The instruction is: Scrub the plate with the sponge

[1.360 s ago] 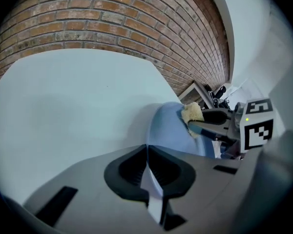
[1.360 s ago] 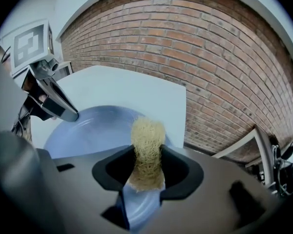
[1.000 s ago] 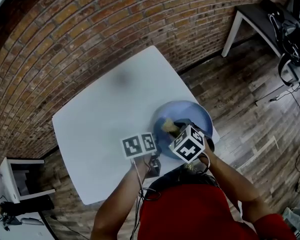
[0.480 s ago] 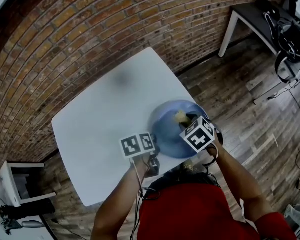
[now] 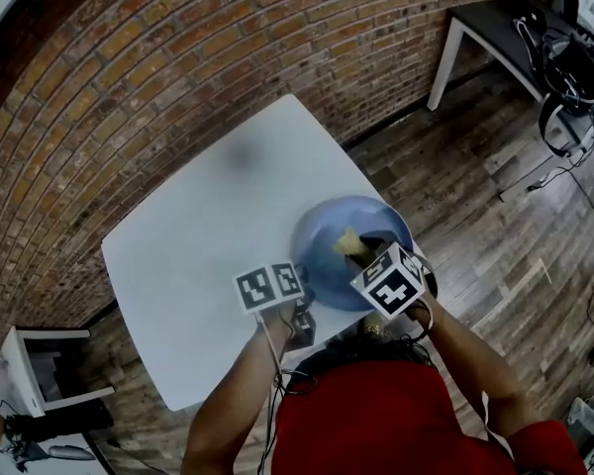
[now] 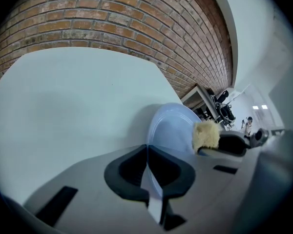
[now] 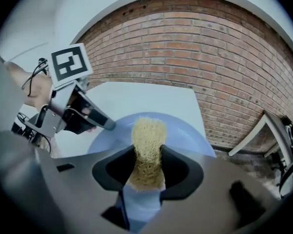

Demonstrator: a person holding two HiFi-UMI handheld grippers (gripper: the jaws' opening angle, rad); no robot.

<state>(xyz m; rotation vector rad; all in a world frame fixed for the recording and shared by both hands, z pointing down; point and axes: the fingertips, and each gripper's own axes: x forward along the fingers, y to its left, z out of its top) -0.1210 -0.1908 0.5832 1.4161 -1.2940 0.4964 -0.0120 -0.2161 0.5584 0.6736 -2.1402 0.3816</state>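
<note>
the left gripper [image 6: 147,152] was pinched shut on the near rim of the blue plate [image 6: 172,128] at the white table's [image 5: 198,226] edge, while the right gripper [image 7: 147,154] clamped the yellow sponge [image 7: 148,130], whose free end reached out over the plate's inside.

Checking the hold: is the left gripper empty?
No, the left gripper is shut on the rim of the blue plate.

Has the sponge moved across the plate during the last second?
Yes. In the head view the sponge has slid right, from the plate's left side to near its middle.
</note>
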